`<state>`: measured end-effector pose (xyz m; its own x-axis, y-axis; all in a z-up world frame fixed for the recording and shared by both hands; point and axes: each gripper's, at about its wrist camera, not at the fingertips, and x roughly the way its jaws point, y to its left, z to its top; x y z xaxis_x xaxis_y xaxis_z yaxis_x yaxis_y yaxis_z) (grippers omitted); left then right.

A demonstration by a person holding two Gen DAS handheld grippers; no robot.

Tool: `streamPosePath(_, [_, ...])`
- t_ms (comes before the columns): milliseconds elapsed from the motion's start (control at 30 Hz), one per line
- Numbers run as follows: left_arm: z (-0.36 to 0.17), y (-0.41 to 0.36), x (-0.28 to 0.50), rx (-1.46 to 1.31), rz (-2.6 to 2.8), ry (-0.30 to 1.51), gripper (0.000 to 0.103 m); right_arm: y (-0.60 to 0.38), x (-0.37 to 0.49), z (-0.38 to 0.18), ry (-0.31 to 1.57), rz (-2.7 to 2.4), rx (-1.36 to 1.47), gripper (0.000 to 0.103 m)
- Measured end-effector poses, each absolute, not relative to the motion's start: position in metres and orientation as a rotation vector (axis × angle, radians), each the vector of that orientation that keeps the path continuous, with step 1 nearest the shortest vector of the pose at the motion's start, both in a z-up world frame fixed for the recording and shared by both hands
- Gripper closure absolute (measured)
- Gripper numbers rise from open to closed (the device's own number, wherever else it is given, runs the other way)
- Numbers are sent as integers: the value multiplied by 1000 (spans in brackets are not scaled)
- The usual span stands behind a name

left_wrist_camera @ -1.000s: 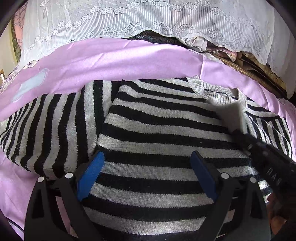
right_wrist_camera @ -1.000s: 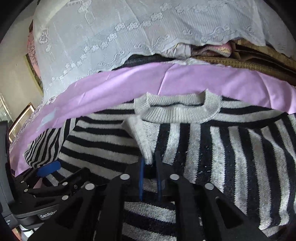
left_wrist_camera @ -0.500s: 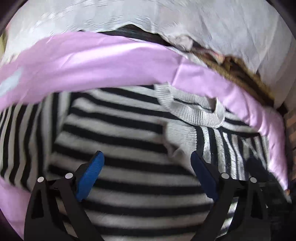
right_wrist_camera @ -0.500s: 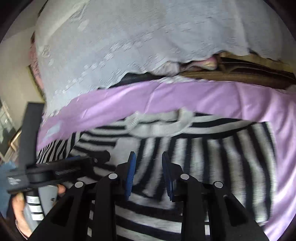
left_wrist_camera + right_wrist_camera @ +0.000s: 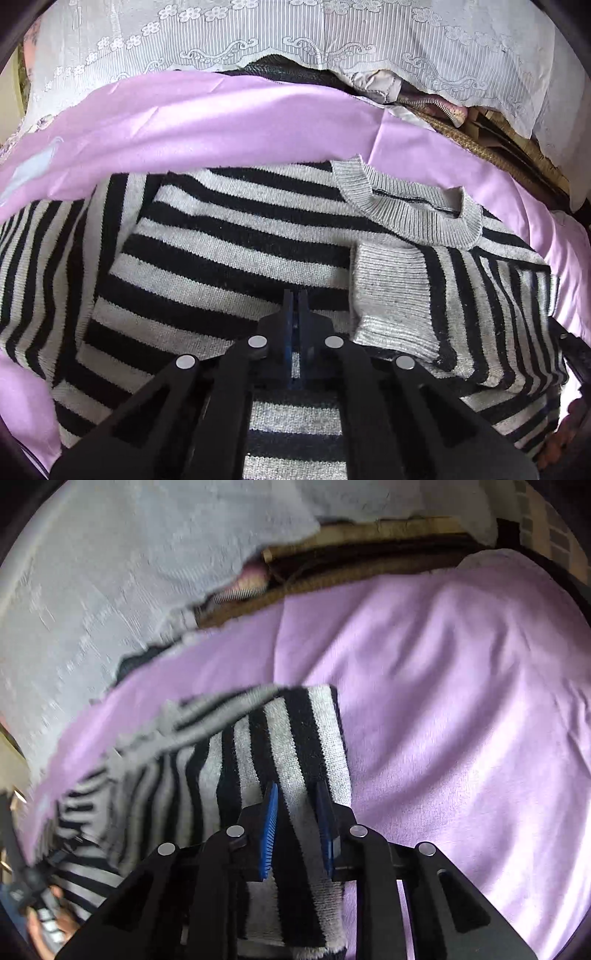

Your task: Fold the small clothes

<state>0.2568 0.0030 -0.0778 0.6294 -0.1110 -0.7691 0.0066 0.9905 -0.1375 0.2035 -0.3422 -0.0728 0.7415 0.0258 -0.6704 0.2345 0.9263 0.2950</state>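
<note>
- Striped sweater (image 5: 236, 254) lies flat on the purple sheet (image 5: 207, 122), black and grey bands, grey ribbed collar (image 5: 413, 214) toward the far side.
- One sleeve is folded in across the chest; its grey ribbed cuff (image 5: 391, 295) sits just below the collar.
- The other sleeve (image 5: 40, 266) lies spread out on the sheet at the left of the left wrist view.
- Left gripper (image 5: 295, 314): blue pads pressed together, fingers closed over the sweater front just beside the cuff. Cannot tell if any knit is pinched between them.
- Right gripper (image 5: 295, 812): fingers narrow, a small gap between the blue pads (image 5: 267, 830), straddling the sweater's folded side edge (image 5: 295, 775). Fabric runs between the fingers; cannot tell if it is clamped.
- Right wrist view is motion-blurred on its left half.
- White lace cloth (image 5: 295, 40) hangs behind the sheet, woven brown material (image 5: 480, 144) under it.
- No readable brand, label or text anywhere in these views.
</note>
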Motion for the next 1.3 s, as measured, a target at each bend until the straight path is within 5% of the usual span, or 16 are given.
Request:
streamPosePath(333, [-68, -8, 253, -114, -97, 876, 77, -326, 179, -40, 633, -95, 344, 81])
streamPosePath(567, [-75, -13, 256, -49, -88, 886, 76, -307, 171, -61, 705, -93, 316, 83])
streamPosePath(1000, [-69, 10, 236, -46, -115, 871, 67, -292, 146, -71, 699, 22, 324, 58])
streamPosePath(1100, [-50, 41, 215, -61, -86, 813, 51, -299, 142, -70, 663, 46, 385, 58])
streamPosePath(1167, [-35, 76, 193, -30, -20, 743, 31, -298, 142, -69, 657, 44, 389, 58])
streamPosePath(1300, [-26, 152, 169, -65, 107, 729, 25, -293, 145, -70, 672, 73, 374, 44])
